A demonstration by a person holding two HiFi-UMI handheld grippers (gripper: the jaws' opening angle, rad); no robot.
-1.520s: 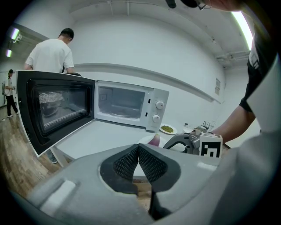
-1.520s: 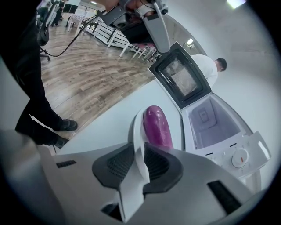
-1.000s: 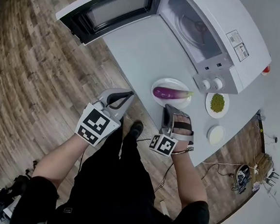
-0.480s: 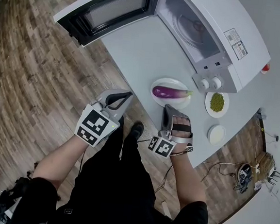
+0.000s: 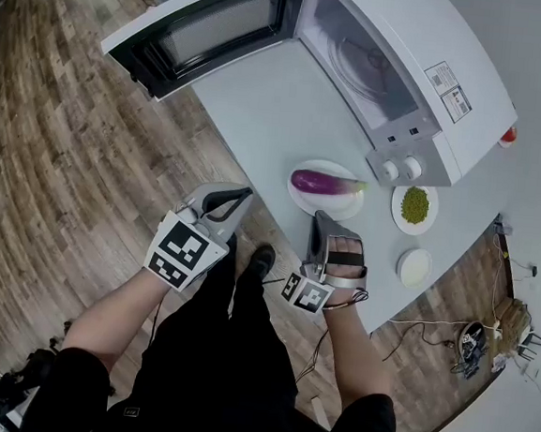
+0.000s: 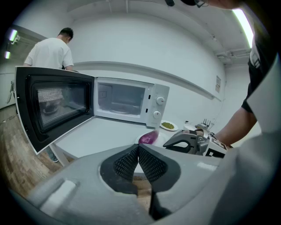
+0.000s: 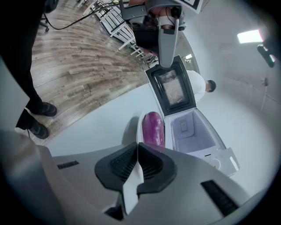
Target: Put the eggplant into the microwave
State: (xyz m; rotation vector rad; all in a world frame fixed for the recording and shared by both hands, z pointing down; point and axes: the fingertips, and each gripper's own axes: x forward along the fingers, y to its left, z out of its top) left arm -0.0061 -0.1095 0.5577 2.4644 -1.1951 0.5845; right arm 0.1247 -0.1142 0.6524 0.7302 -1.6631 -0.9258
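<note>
Off the bench's near edge, left gripper (image 5: 239, 194): held over the wood floor (image 5: 59, 164), its fingers (image 6: 126, 161) pressed together at the tips with nothing between them.
Right gripper (image 5: 319, 216): over the near edge of the bench (image 5: 262, 97), just short of the plate, pointing at the eggplant; fingers closed on each other, empty.
Eggplant (image 5: 322, 181): long, glossy and deep purple, with a pale green stem end; it lies on its side across the plate, stem toward the bench's right end.
Plate (image 5: 346, 208): white, oval, near the bench's near edge, in front of the microwave's control panel.
Small white dish (image 5: 414, 267): at the near edge, right of the plate.
Dish of green bits (image 5: 413, 206): just right of the plate, below the knobs (image 5: 399, 166).
Microwave (image 5: 435, 55): white, toward the far side of the bench; its cavity shows a glass turntable (image 5: 364, 59).
Door (image 5: 207, 21): dark-framed, swung wide open to the left.
</note>
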